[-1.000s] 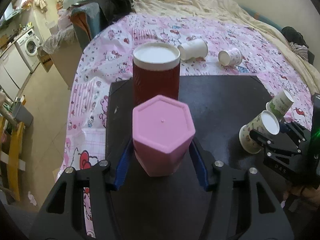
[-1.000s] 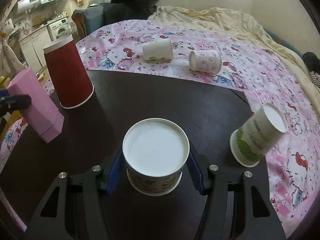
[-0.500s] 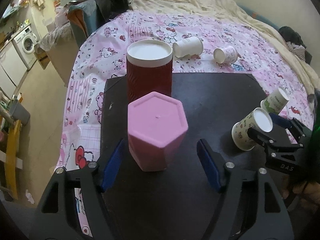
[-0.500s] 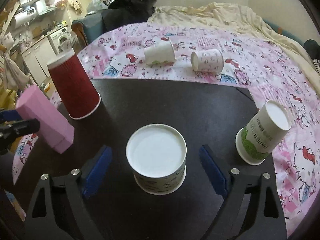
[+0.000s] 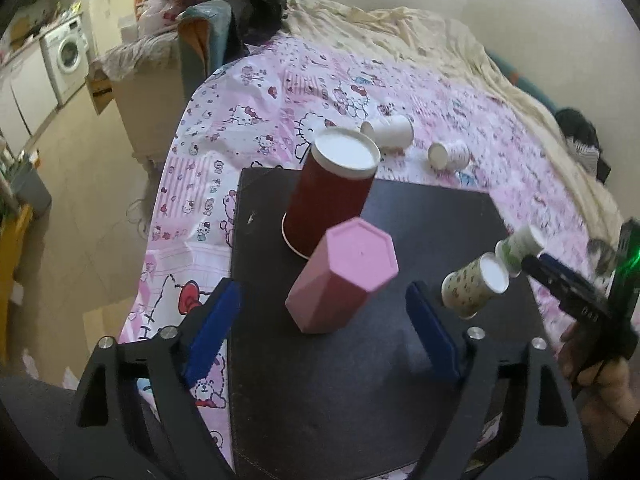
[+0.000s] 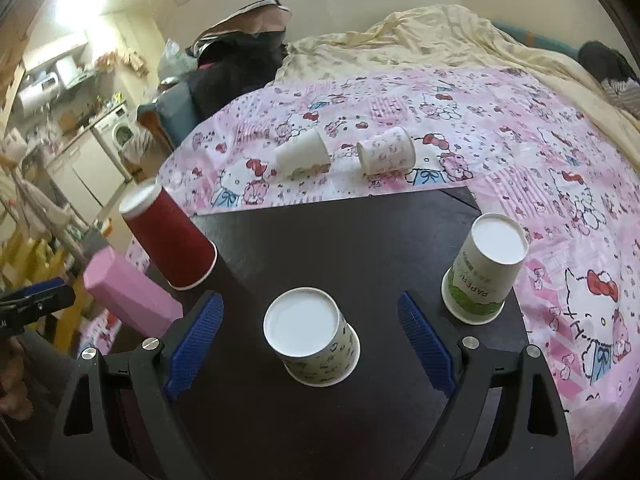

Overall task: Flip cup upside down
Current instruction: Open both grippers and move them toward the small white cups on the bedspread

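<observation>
red cup (image 5: 332, 196) just behind pink cup (image 5: 344, 280)

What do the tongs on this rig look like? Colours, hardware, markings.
Both tongs match: left tongs and right tongs have matte black forked frames with triangular cut-outs, silver screw heads at the joints, and ribbed blue fingers. Seen from the left wrist view, the right unit's black body bears small white lettering and a green light. No cables or sleeves show.

I see a black board (image 6: 360, 232) on the Hello Kitty sheet (image 6: 520, 152). Board carries four upturned cups: red (image 6: 170, 240), pink hexagonal (image 6: 128, 292), patterned (image 6: 314, 336), green-print (image 6: 486, 268). Two paper cups (image 6: 304, 152) lie sideways on the sheet.
</observation>
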Action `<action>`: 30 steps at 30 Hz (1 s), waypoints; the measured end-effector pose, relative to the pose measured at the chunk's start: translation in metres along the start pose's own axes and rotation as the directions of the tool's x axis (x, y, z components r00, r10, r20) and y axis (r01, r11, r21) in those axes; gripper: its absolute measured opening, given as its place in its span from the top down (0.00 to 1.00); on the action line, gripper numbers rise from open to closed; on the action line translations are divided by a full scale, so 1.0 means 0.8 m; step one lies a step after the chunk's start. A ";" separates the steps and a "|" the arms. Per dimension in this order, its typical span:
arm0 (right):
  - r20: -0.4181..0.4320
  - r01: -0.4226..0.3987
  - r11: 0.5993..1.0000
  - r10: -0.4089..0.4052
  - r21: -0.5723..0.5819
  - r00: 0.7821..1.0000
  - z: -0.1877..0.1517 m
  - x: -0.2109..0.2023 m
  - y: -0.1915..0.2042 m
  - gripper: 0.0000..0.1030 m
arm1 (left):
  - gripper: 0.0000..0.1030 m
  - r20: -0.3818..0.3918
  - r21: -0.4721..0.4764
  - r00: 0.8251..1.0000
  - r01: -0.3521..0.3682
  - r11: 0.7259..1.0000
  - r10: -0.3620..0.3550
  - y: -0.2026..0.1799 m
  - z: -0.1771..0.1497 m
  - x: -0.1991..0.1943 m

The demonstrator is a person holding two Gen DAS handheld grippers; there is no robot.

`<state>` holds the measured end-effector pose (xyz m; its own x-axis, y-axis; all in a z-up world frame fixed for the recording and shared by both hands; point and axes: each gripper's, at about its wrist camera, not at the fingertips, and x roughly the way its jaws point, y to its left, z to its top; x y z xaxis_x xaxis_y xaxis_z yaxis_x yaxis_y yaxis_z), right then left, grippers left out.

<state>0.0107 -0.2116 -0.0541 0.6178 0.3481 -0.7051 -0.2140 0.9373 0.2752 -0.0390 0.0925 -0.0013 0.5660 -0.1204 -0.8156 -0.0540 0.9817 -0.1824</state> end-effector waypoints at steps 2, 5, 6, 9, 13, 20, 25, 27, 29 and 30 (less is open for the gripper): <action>0.002 -0.006 1.000 0.006 0.014 1.000 0.003 -0.002 -0.002 0.11 | 0.16 -0.005 -0.013 1.000 0.001 1.000 -0.001 0.002 0.003 0.001; 0.000 -0.013 1.000 0.013 0.026 1.000 0.005 -0.003 -0.004 0.11 | 0.15 -0.020 -0.035 1.000 0.001 0.999 -0.002 -0.002 0.010 0.003; -0.002 -0.014 0.999 0.014 0.031 1.000 0.006 -0.003 -0.005 0.11 | 0.15 -0.025 -0.044 1.000 -0.007 0.999 0.006 -0.004 0.014 0.002; -0.021 0.019 0.999 -0.018 0.044 1.000 0.013 -0.006 -0.009 0.11 | 0.15 0.025 -0.059 0.999 -0.031 0.998 0.032 -0.017 0.031 -0.011; -0.058 0.039 0.997 -0.036 0.061 0.998 0.034 -0.011 -0.017 0.11 | 0.15 -0.002 -0.034 1.000 -0.022 0.999 0.022 -0.048 0.070 -0.005; -0.157 -0.036 0.987 0.061 0.156 0.986 0.095 -0.005 -0.050 0.11 | 0.15 -0.025 -0.071 1.000 0.011 0.997 -0.013 -0.102 0.158 0.031; -0.211 -0.080 0.961 0.138 0.263 0.968 0.149 0.017 -0.079 0.11 | 0.15 -0.082 -0.091 0.997 -0.005 0.996 -0.003 -0.130 0.209 0.077; -0.227 -0.091 0.958 0.156 0.274 0.961 0.171 0.028 -0.085 0.11 | 0.15 -0.109 -0.130 0.994 -0.001 0.992 -0.014 -0.134 0.224 0.096; -0.250 -0.102 0.963 0.165 0.248 0.954 0.196 0.041 -0.088 0.12 | 0.15 -0.116 -0.142 0.993 -0.008 0.990 -0.008 -0.141 0.239 0.116; -0.255 -0.112 0.965 0.173 0.239 0.951 0.204 0.046 -0.089 0.12 | 0.15 -0.117 -0.144 0.993 -0.024 0.989 0.007 -0.143 0.248 0.131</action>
<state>0.1721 -0.2686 0.0072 0.3574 0.4985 -0.7898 -0.0943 0.8606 0.5005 0.1900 -0.0029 0.0432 0.4659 -0.1299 -0.8753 -0.1853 0.9529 -0.2401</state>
